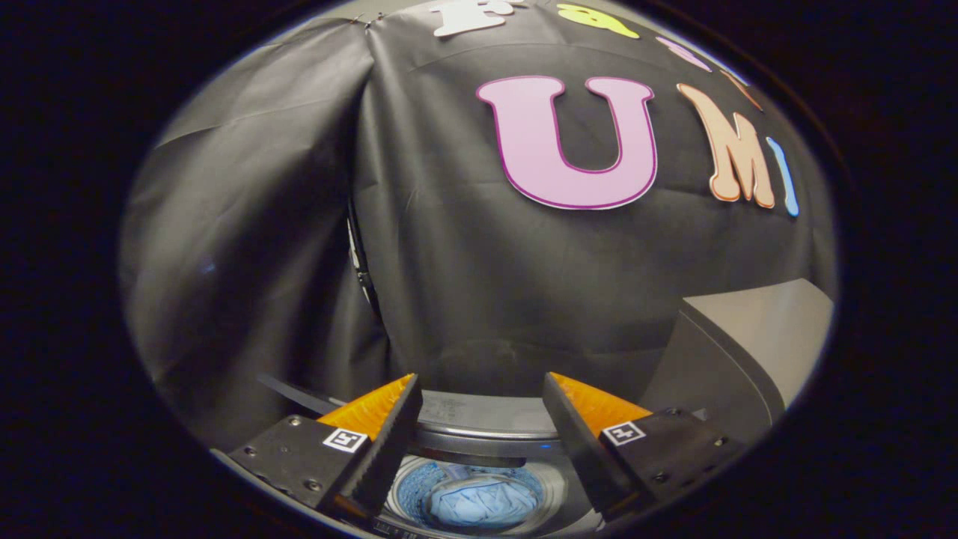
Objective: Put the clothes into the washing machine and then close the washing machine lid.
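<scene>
Clothes [485,500], a pale blue bundle, lie at the bottom of the washer's drum [419,486], low in the middle of the frame, seen down through the gap between the two fingers. The gripper [479,397] hangs above the washer [486,423] with its fingers spread wide apart and nothing between them; the left fingertip [400,404] and the right one stand well clear of each other and touch nothing. Each finger carries a small square marker on its base.

Just beyond the fingertips runs the grey rear rim of the washer's top, curving across the lower middle of the frame, with a dark band under it at the mouth of the drum. The drum's inner wall looks mottled blue around the bundle.

At the lower right, a grey slab [748,344] rises at a tilt beside the right finger; it looks like the raised lid, though its hinge is hidden behind the finger. It stands apart from the gripper.

Black cloth [464,284] fills the upper and middle frame behind the washer. A vertical seam splits it left of centre, where a dark edge shows between two hanging panels.
</scene>
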Action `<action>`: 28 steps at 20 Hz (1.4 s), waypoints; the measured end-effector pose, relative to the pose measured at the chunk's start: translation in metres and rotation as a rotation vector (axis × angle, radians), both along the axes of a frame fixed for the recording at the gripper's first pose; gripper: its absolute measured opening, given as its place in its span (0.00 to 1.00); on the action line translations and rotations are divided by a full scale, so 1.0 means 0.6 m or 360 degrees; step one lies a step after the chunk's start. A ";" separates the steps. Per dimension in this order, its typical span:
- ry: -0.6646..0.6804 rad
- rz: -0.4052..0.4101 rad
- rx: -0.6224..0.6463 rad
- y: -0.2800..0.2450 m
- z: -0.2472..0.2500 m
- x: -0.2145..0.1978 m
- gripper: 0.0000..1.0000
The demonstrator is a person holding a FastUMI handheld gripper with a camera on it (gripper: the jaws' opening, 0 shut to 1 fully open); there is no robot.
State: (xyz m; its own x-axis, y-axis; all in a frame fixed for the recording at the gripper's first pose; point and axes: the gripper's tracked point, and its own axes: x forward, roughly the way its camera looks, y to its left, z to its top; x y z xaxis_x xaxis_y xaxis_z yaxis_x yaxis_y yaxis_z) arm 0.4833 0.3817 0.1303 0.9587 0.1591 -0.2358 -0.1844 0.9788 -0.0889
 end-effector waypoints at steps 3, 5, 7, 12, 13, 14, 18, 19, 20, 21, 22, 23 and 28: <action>0.0086 0.0002 -0.0056 -0.002 -0.038 -0.032 0.97; 0.0070 0.0004 -0.0052 -0.002 -0.042 -0.044 0.98; 0.0027 0.0012 -0.0011 0.000 -0.032 -0.050 0.97; -0.0076 0.0027 0.0027 -0.011 0.012 -0.079 0.97; -0.0105 0.0034 0.0030 -0.016 0.024 -0.089 0.97; -0.0133 0.0037 0.0035 -0.024 0.033 -0.098 0.97; -0.0267 -0.0001 0.0072 -0.079 0.102 -0.148 0.97; -0.0308 -0.0026 0.0071 -0.096 0.124 -0.164 0.97; -0.0351 -0.0054 0.0070 -0.114 0.146 -0.177 0.97; -0.0377 -0.0080 0.0059 -0.136 0.165 -0.195 0.97; -0.0412 -0.0109 0.0051 -0.163 0.183 -0.211 0.97; -0.0451 -0.0137 0.0044 -0.187 0.203 -0.228 0.97; -0.0560 -0.0271 0.0023 -0.306 0.247 -0.308 0.97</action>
